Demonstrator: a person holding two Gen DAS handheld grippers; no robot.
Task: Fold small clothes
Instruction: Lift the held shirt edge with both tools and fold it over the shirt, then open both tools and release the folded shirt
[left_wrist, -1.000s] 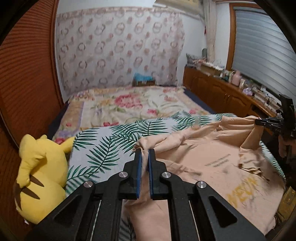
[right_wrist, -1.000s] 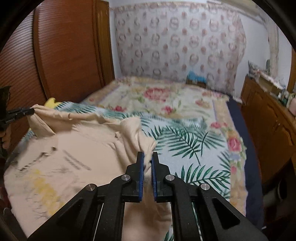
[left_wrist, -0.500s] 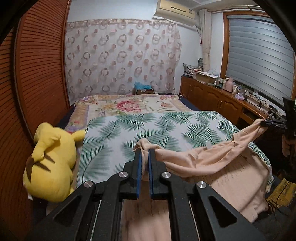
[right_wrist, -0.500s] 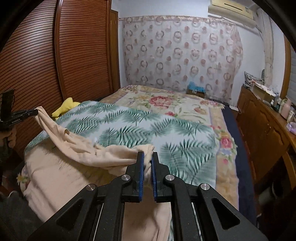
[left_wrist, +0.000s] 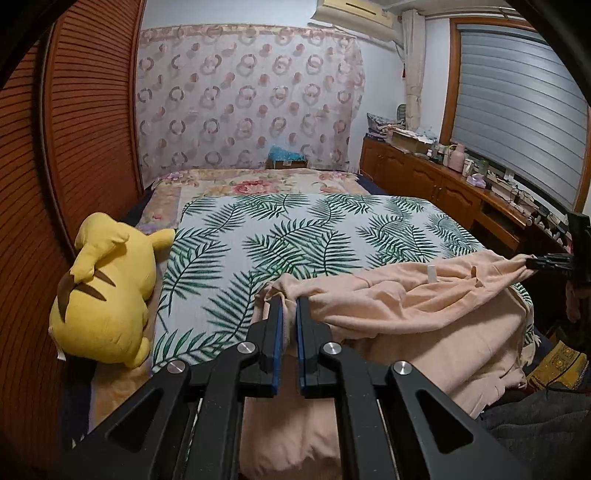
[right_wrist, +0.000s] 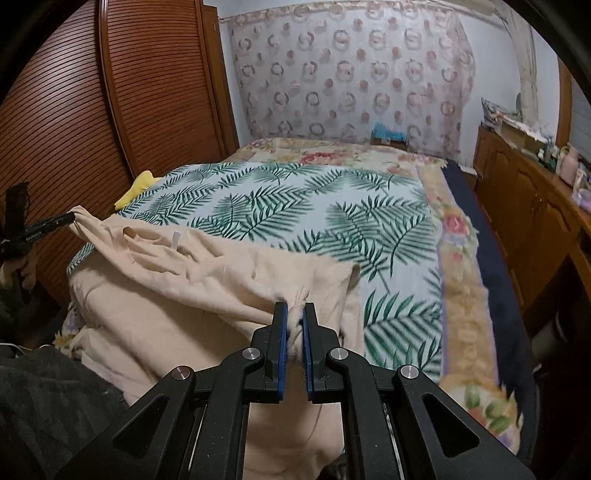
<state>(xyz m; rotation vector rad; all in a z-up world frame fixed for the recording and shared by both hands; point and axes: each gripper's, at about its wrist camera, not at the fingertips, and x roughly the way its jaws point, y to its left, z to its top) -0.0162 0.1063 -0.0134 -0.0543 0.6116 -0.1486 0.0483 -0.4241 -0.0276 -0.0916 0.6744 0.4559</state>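
Tongs on both sides are clenched on cloth: the left tongs (left_wrist: 287, 304) pinch one bunched corner of a peach garment (left_wrist: 406, 317), and the right tongs (right_wrist: 293, 308) pinch another corner of the same piece, the fabric wadded between the blue pads. The garment lies at the near edge of the bed (left_wrist: 295, 236), partly draped over that edge and partly on the palm-leaf sheet (right_wrist: 295, 206), its upper hem stretched between the two grips. One garment is in view. It looks light, soft and limp, likely to sag and crease wherever unsupported, so corners or shoulder seams seem the sensible hold, kept taut between the two grips. One small white tag (right_wrist: 176, 239) shows near the neckline. One yellow plush toy (left_wrist: 107, 291) lies along the bed's left edge.
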